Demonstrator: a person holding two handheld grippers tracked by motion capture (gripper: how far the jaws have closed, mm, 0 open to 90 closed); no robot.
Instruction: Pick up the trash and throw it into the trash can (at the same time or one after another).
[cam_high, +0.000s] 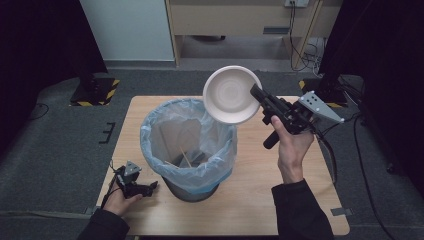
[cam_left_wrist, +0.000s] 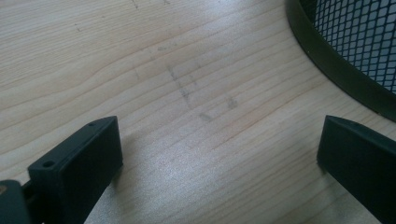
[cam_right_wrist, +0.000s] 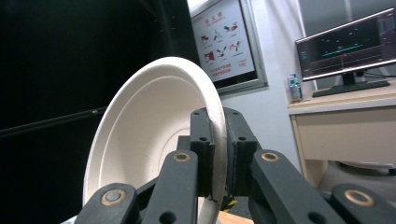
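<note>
Bowl (cam_high: 231, 94) first: a white bowl is held up in the air, tipped on its side, over the far right edge of the bin (cam_high: 189, 145). Its open side is turned toward the high camera. Its rim is pinched by the right gripper (cam_high: 257, 94), whose two black jaws are pressed tight on it, one on each side, as is seen up close in the right gripper view, where the bowl (cam_right_wrist: 144, 135) is stood on edge between the pads (cam_right_wrist: 201, 154). The right gripper is held in a hand (cam_high: 291, 145) above the right part of the table (cam_high: 280, 200).

The bin is stood in the middle of the wooden table. It is lined with a light blue plastic bag (cam_high: 150, 131), and thin sticks (cam_high: 186, 159) are seen inside it.

The left gripper (cam_high: 150, 187) is rested low at the near left corner of the table, just beside the bin. Its jaws are spread wide apart with nothing between them; bare wood (cam_left_wrist: 187, 93) is seen there, and the bin's dark mesh wall (cam_left_wrist: 364, 42) is close by.
</note>
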